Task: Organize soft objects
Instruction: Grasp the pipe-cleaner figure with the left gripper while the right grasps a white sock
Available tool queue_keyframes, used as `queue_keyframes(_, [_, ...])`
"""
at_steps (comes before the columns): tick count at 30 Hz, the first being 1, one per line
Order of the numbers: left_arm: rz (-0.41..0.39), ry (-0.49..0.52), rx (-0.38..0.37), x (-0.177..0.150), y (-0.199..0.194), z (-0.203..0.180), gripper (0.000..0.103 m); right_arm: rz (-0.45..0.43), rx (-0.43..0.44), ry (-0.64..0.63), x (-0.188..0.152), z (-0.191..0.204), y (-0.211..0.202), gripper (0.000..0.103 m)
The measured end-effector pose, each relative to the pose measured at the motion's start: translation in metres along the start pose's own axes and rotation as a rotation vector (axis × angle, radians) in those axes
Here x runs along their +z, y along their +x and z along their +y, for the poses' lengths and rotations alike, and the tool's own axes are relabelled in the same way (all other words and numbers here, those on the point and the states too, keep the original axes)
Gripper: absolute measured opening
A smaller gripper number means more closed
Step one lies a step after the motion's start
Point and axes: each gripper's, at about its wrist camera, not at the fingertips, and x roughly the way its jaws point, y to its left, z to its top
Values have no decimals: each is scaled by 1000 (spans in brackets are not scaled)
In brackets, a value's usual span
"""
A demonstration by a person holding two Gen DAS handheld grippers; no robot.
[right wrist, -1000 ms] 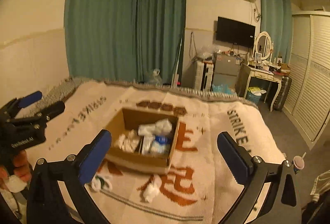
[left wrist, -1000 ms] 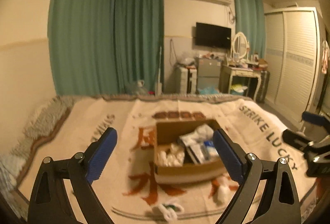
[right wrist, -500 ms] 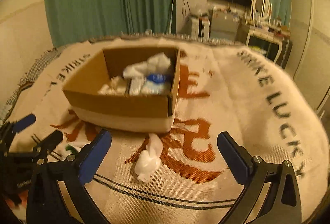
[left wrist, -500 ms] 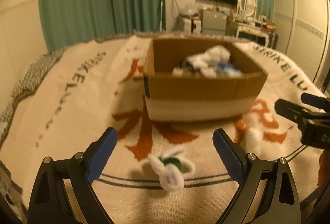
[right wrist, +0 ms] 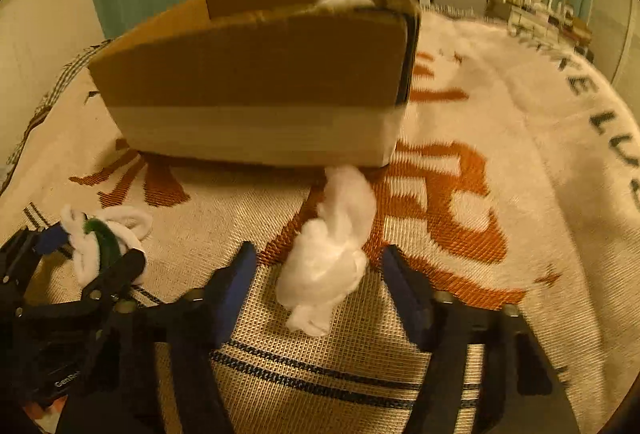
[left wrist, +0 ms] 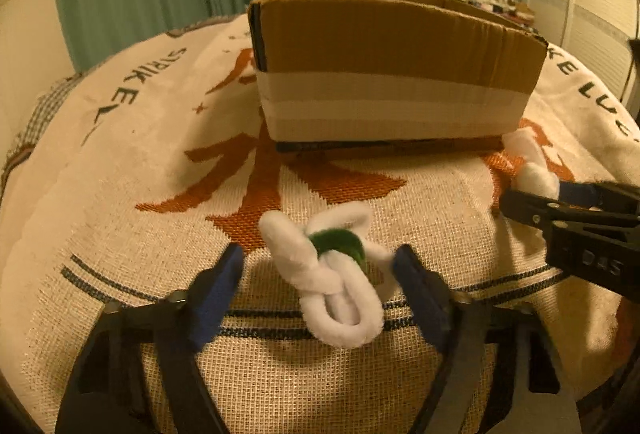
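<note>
- Nearest the left wrist camera, the left tongs (left wrist: 318,276) straddle a white fuzzy loop toy with a green centre (left wrist: 332,274) that lies on the bed blanket (left wrist: 120,194); the jaws are closing, one blue pad is at the toy's right edge, and the other stands apart from it, so nothing is gripped yet.
- Just ahead of the right wrist camera, the right tongs (right wrist: 316,274) bracket a white cotton-like wad (right wrist: 328,254), also on the blanket. Those jaws are closing too, with a gap on both sides of the wad.
- For a good pick, I judge each pair should stay centred on the bulk of its piece and low on the blanket, so the pads catch the body rather than a stray loop or wisp.
- Squeeze gently: both things look compressible and may slip or shed if nipped at the edge.
- Beyond both pieces stands the cardboard box (right wrist: 256,74), open-topped, with something white showing over its rim; it seems the place to drop them, lifting clear of the near wall.
</note>
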Motion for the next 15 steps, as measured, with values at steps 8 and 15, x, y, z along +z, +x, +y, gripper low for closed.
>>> queue_keyframes(8, [18, 55, -48, -4, -3, -13, 43, -38, -30, -2, -8, 1, -11, 33])
queue_keyframes(15, [-10, 35, -77, -1, -18, -6, 30, -76, 23, 6, -19, 0, -34, 32])
